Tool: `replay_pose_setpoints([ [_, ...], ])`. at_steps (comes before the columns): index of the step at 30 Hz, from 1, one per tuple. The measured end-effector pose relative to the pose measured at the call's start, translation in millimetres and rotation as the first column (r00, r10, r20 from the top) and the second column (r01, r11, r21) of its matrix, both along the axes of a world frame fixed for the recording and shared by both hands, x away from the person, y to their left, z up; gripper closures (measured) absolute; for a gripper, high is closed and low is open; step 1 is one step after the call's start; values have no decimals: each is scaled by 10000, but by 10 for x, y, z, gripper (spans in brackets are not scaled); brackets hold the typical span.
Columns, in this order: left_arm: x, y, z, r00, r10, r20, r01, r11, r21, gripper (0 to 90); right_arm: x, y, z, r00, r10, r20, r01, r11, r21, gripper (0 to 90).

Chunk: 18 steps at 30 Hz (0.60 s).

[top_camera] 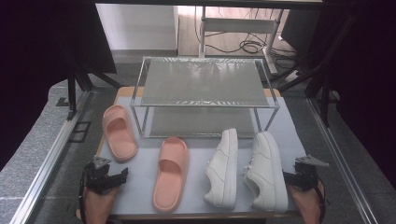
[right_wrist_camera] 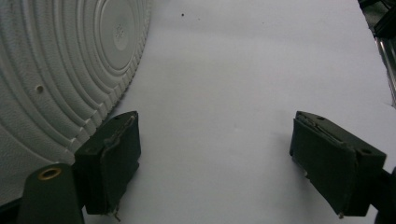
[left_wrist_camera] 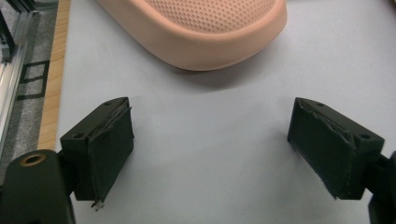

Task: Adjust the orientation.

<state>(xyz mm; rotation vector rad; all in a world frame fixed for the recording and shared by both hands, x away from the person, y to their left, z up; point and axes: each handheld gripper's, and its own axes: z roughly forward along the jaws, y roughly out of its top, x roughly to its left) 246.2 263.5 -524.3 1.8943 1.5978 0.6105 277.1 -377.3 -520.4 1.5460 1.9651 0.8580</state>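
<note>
White sneaker on its side, ridged sole

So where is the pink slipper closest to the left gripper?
In the high view, that pink slipper lies at the table's left, just beyond the open left gripper, beside the clear rack.
</note>
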Motion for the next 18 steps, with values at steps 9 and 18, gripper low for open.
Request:
replay_pose_setpoints([
  [9, 0, 0, -1, 10000, 1, 7, -1, 10000, -6, 143, 0, -2, 3, 10000, 28, 3, -28, 10000, -12, 173],
  [18, -11, -7, 9, 9998, -180, 99, 180, 9998, 13, 201, 1, -3, 2, 10000, 41, 1, -41, 10000, -22, 171],
])
